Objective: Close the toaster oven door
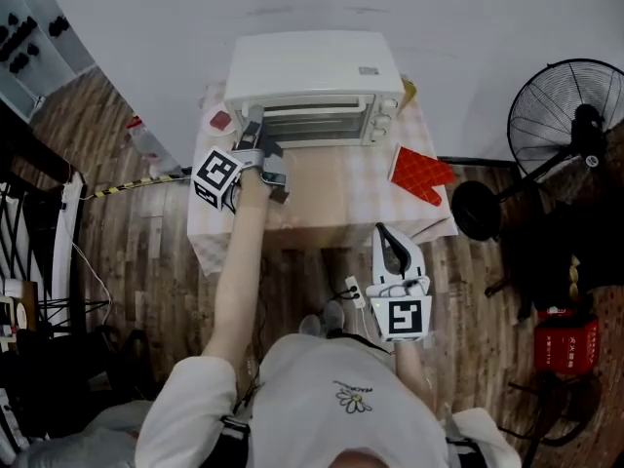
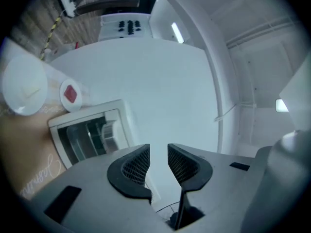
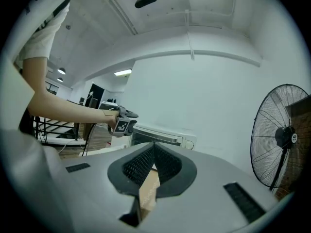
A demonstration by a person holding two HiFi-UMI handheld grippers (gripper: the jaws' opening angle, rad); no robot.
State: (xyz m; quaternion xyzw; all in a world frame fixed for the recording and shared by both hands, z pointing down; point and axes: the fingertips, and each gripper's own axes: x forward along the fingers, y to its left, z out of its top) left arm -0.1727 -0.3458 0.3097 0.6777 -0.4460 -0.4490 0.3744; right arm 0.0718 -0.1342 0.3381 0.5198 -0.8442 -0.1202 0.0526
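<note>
Fingers (image 2: 133, 166) of left gripper (image 2: 158, 152) apart, near the toaster oven (image 1: 312, 71) front.

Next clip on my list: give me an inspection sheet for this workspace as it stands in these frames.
Surface: table under a checked cloth, with a brown sheet in the middle.
Job's things: white toaster oven at the back. Its door looks up against the front; I cannot tell whether it is fully shut.
Clutter: red oven mitt right of the oven; small white tub with a red label on its left.
Grippers: left gripper has its jaws apart and empty, by the door's left end. Right gripper has its jaws together, near the table's front edge.
Cables: white cable on the floor, left.
Surroundings: standing fan on the right; wood floor.
</note>
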